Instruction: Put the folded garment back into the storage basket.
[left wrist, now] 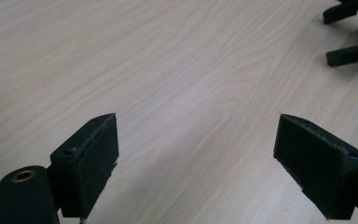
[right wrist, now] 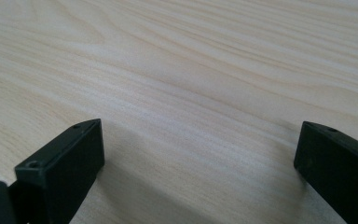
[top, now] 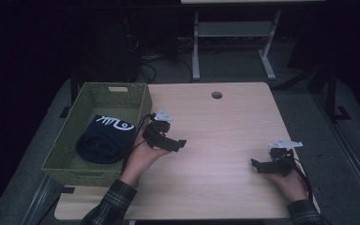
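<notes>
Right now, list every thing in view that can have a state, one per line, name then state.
left gripper: open, jaws wide apart, nothing between them, above bare tabletop.
right gripper: open, nothing between its jaws, low over the wood.
basket: upright at the table's left edge, holding the cloth.
dark cloth: bunched up inside the basket, white print facing up.
table: bare wood between the grippers.

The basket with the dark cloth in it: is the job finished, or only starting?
It looks finished: the dark cloth already lies inside the basket. Nothing is in hand; the left hand-held gripper and right hand-held gripper are open over the table. Nothing left shows.
</notes>
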The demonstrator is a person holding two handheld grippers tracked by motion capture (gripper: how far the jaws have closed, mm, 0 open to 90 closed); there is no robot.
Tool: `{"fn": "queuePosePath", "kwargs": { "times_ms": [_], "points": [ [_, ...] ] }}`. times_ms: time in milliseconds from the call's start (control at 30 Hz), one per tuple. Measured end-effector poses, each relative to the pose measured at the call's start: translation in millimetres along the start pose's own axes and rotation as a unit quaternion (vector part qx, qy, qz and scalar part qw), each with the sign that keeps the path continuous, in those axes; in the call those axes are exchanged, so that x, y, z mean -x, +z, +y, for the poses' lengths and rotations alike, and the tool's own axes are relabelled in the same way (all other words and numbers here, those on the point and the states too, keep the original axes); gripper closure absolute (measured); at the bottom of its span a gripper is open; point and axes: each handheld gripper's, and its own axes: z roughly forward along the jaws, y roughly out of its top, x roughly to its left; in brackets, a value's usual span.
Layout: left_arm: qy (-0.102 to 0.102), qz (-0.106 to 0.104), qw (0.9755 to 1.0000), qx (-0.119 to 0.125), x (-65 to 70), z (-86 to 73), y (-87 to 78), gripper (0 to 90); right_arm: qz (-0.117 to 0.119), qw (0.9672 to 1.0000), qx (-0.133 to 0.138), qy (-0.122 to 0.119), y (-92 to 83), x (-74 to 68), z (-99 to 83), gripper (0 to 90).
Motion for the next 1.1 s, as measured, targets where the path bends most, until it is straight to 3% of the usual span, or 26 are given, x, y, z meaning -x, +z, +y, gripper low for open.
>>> {"fn": "queuePosePath", "kwargs": {
  "times_ms": [267, 467, 767, 833, 1100],
  "points": [
    [0.014, 0.007, 0.9998, -0.015, 8.0, -14.3, 21.0, 13.1, 0.000, 1.0000, 0.000, -0.001, 0.0, 0.1, 0.0, 1.1],
    [0.011, 0.008, 0.9995, -0.028, 11.6, -31.4, 40.8, 13.1, 0.000, 1.0000, 0.000, -0.001, 0.0, 0.1, 0.0, 1.1],
    [0.006, 0.010, 0.9995, -0.030, 13.1, -47.2, 54.6, 13.2, 0.000, 1.0000, 0.000, 0.000, 0.1, 0.0, 0.0, 1.1],
    [0.015, 0.013, 0.9988, -0.045, 14.8, -52.4, 60.5, 13.2, 0.000, 1.0000, 0.000, 0.000, 0.0, 0.0, 0.0, 1.1],
    [0.035, 0.028, 0.9980, -0.044, 16.8, -58.2, 64.5, 12.4, 0.000, 1.0000, 0.000, 0.000, 0.0, -0.1, 0.0, 1.1]
  ]
}}
